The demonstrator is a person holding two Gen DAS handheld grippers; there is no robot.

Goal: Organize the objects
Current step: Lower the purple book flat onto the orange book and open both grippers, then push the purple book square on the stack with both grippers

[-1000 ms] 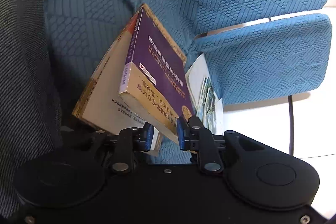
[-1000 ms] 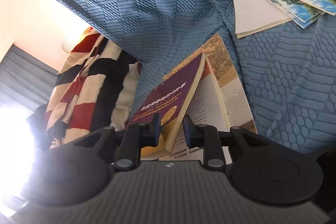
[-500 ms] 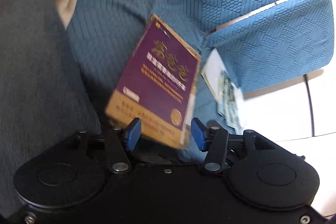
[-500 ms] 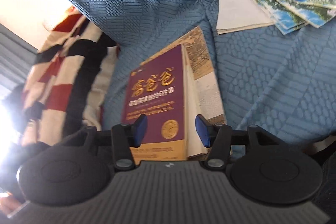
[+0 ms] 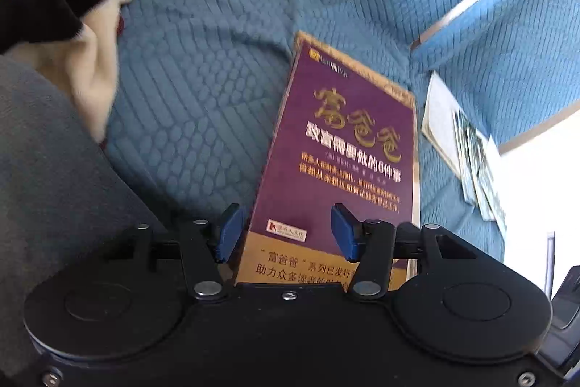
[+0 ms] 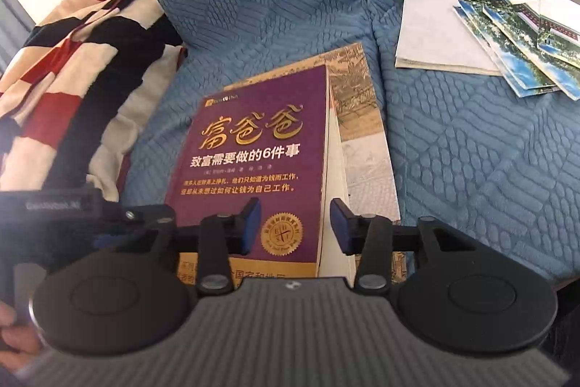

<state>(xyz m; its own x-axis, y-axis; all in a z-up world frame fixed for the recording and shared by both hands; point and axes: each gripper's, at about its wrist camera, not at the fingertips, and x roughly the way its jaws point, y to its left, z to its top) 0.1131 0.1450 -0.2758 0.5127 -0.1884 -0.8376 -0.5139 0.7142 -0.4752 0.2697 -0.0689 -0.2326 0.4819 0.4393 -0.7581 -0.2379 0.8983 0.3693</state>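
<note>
**Purple book laid flat on the stack, both grippers hovering at its near edge**

The purple book (image 6: 261, 165) lies face up on the blue sofa cover (image 6: 471, 140), resting on a larger pale book (image 6: 362, 118) whose illustrated cover shows along its far and right sides; its long axis runs away from both cameras, near short edge towards the fingers. To the right, well apart, a fan of postcards (image 6: 514, 35) lies over a white sheet (image 6: 435, 35); a striped blanket (image 6: 83, 60) is bunched to the left.

The left gripper (image 5: 286, 231) hangs over the book's near end with its fingers apart, their blue pads (image 5: 228, 231) clear of the cover; the jaws have been opening within the last second and nothing is clamped between them. The right gripper (image 6: 295, 227) sits over the book's lower right corner, one pad above the gold seal and the other above the page edges; its fingers are likewise apart and grip nothing, though its jaws have just been closing somewhat.

The book appears released onto the stack. Whichever move follows probably turns on this: the book lies directly ahead of and below both pairs of fingers, lengthwise along their pointing line, while the loose postcards lie to the right, nearer the right hand; that gripper looks better placed to gather them.
</note>
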